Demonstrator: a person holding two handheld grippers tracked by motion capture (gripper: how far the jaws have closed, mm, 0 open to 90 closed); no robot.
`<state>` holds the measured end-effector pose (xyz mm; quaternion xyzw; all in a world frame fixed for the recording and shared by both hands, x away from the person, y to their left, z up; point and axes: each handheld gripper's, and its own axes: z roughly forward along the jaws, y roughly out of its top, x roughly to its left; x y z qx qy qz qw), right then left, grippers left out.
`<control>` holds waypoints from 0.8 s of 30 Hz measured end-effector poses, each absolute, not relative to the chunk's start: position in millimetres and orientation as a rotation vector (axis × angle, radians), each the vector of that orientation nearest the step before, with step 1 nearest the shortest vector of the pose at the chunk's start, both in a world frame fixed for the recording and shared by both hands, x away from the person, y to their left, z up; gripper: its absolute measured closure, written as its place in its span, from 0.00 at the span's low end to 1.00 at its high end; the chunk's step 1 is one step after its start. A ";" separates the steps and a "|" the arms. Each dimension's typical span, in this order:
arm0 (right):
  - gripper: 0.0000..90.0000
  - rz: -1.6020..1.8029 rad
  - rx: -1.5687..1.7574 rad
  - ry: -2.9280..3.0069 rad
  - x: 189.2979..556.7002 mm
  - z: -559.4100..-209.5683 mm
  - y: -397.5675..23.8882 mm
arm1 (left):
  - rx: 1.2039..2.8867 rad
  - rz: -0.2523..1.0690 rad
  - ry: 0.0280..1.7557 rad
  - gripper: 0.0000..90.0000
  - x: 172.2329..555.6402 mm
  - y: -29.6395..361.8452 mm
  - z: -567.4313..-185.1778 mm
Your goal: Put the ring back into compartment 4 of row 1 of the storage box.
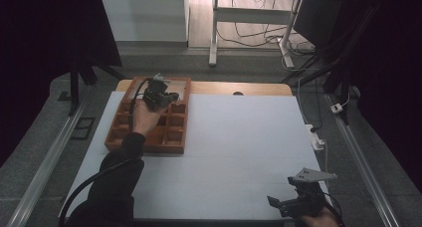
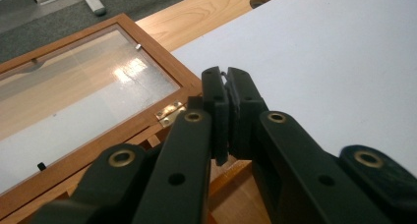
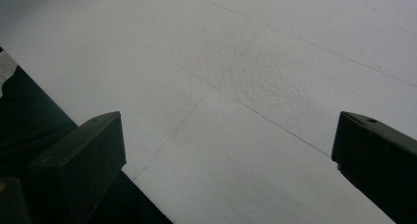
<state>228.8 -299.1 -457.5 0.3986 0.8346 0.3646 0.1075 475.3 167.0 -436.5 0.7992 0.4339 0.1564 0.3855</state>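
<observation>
A brown wooden box with several small compartments lies on the left of the white mat. Its glass-paned lid is folded back flat at the far end. My left gripper hovers over the box's far right compartments, near the lid hinge. In the left gripper view the left gripper has its pads pressed together, and I see nothing held. My right gripper rests low at the mat's front right corner. The right gripper view has the right gripper wide open over bare mat.
The white mat covers most of a light wooden table, whose far strip has a round hole. Dark stands, cables and a white desk frame lie beyond the table. A power strip sits off the right edge.
</observation>
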 end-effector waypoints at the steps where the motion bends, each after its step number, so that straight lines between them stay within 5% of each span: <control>1: 0.00 1.074 1.174 2.457 228.8 -457.5 -299.1 | 2.037 0.397 1.107 0.97 476.3 167.0 -437.2; 24: 0.00 1.075 1.171 2.452 228.4 -457.2 -299.9 | 2.060 0.346 1.157 0.97 486.6 152.5 -469.4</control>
